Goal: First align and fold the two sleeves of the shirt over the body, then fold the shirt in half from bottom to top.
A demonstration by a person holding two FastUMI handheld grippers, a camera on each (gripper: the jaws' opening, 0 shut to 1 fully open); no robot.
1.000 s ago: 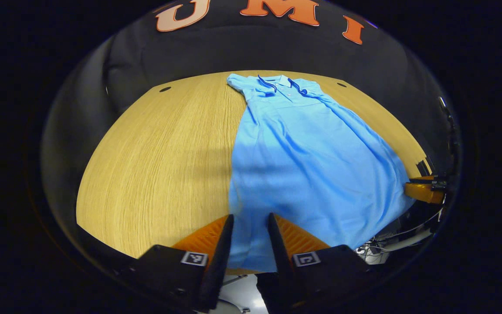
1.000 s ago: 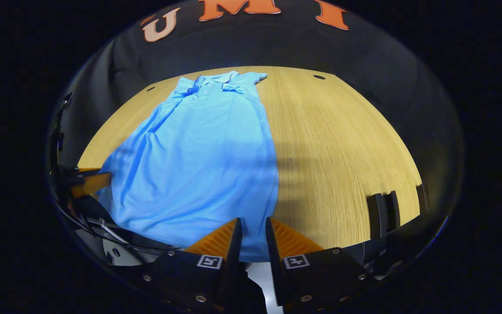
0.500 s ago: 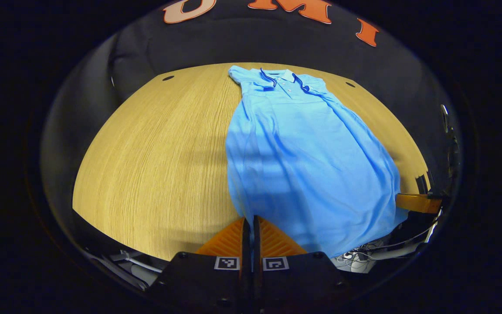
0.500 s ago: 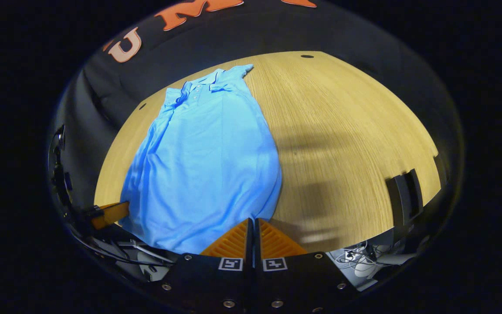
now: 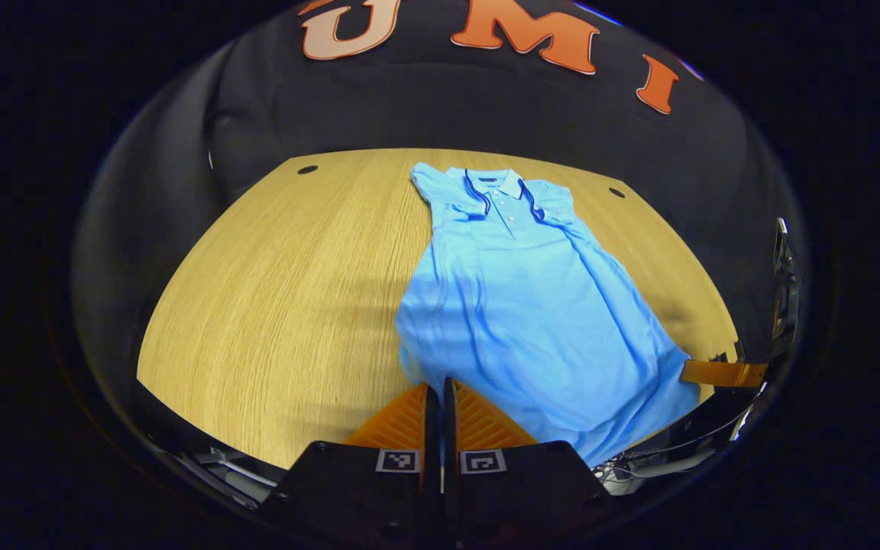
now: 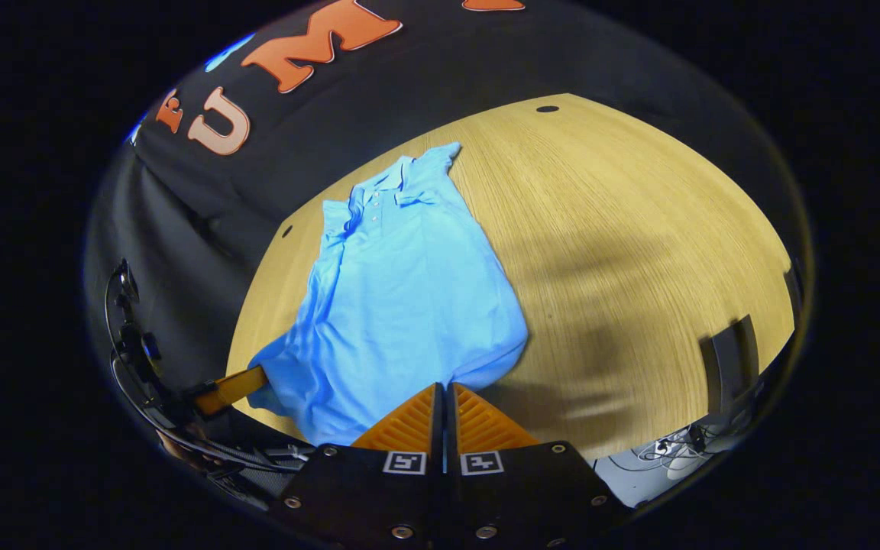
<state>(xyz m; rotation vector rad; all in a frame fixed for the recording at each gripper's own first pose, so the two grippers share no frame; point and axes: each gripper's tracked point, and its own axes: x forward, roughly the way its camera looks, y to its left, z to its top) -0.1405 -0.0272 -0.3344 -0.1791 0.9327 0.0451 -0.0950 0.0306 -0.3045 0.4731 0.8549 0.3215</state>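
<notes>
A light blue polo shirt lies on the wooden table with its collar at the far end and its short sleeves folded in beside the collar. My left gripper is shut on the hem's near left corner. In the right gripper view the same shirt runs away to the upper left, and my right gripper is shut on the hem's other corner. The hem is raised off the table and the lower cloth bunches. Each gripper shows in the other's view: the right gripper, the left gripper.
Two small round holes sit near the table's far edge. A dark block stands at the table's right edge in the right gripper view. Cables hang below the near edge. Black cloth walls the booth behind.
Both grippers went from open around the hem to shut on it. They have lifted the hem and carried it toward the collar, so the shirt looks shorter.
</notes>
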